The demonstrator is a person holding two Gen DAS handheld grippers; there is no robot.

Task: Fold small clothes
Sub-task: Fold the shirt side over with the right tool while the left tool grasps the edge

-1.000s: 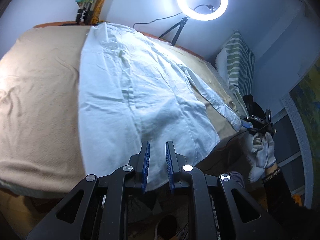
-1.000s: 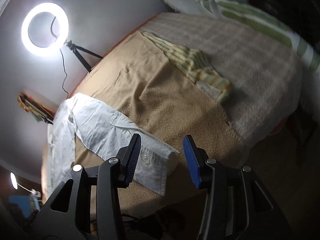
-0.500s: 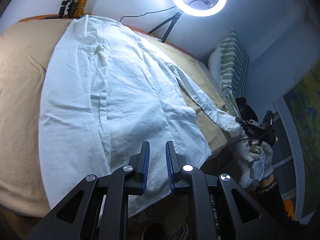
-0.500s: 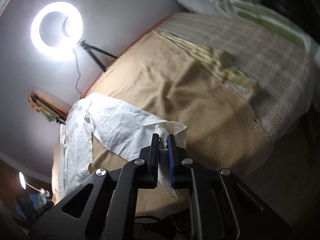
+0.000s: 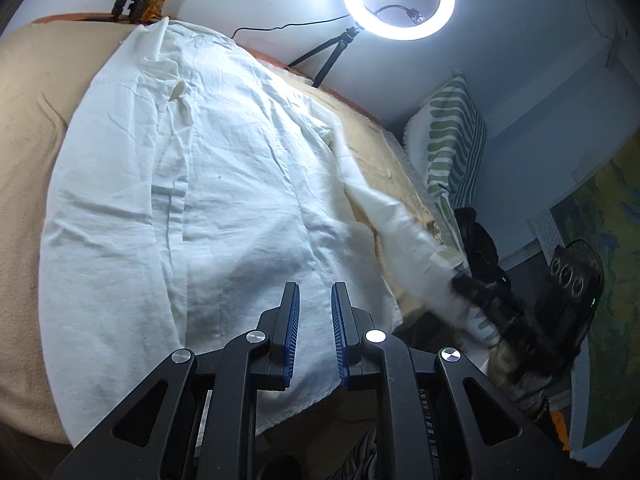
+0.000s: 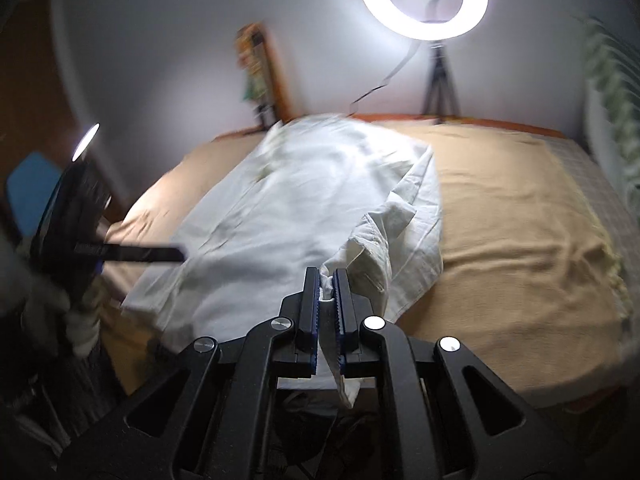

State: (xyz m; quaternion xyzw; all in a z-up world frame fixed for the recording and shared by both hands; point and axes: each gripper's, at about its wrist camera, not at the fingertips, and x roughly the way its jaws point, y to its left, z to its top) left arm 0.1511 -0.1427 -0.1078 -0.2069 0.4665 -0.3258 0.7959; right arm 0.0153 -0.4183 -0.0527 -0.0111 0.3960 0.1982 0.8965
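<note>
White shirt spread on the tan bedspread, sleeve lifted.

The left gripper, at 6 o'clock over the wrinkled white shirt, shows a narrow gap, probably grasping nothing; the right gripper is clenched on the sleeve cuff, above the bedspread.

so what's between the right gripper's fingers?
The cuff end of the white shirt sleeve: the right gripper is shut on it, with cloth hanging out below. Clear in the right wrist view.

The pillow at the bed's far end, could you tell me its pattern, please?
White with wavy green stripes on the pillow, clearest in the left wrist view.
</note>
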